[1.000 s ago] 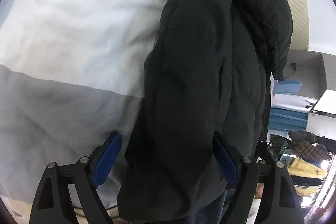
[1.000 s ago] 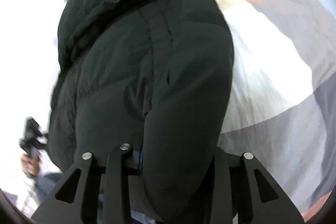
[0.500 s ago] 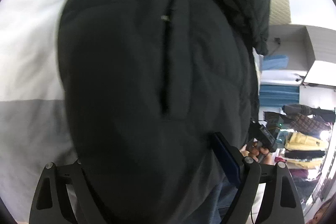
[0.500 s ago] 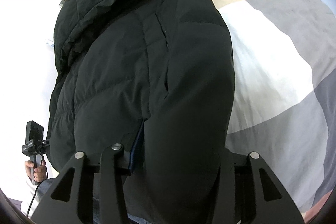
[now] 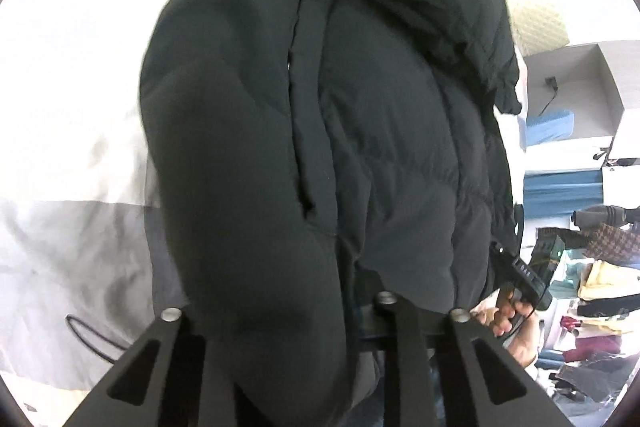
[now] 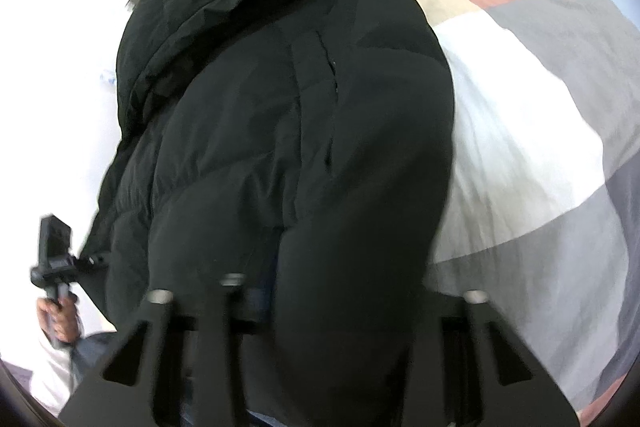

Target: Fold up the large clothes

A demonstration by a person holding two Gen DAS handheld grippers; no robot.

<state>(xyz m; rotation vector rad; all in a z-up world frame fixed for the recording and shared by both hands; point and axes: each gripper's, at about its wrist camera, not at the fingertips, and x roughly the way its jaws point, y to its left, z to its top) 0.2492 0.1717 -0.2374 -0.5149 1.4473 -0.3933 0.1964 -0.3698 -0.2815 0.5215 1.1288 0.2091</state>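
Black jacket (image 5: 360, 131) hem bulges between each tool's just-closing jaws, pinched in both.

Much is covered by the black jacket (image 5: 360, 147)

The jacket hides the fingertips of the left gripper (image 5: 316, 311) and of the right gripper (image 6: 316, 295), so the grip cannot be seen. Its lower hem is cut off by the near edge. The far clothes pile (image 5: 600, 291) is too small to tell.

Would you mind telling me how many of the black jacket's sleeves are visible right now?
2. One sleeve lies along the black jacket on its left in the left wrist view; the other sleeve lies along its right in the right wrist view.
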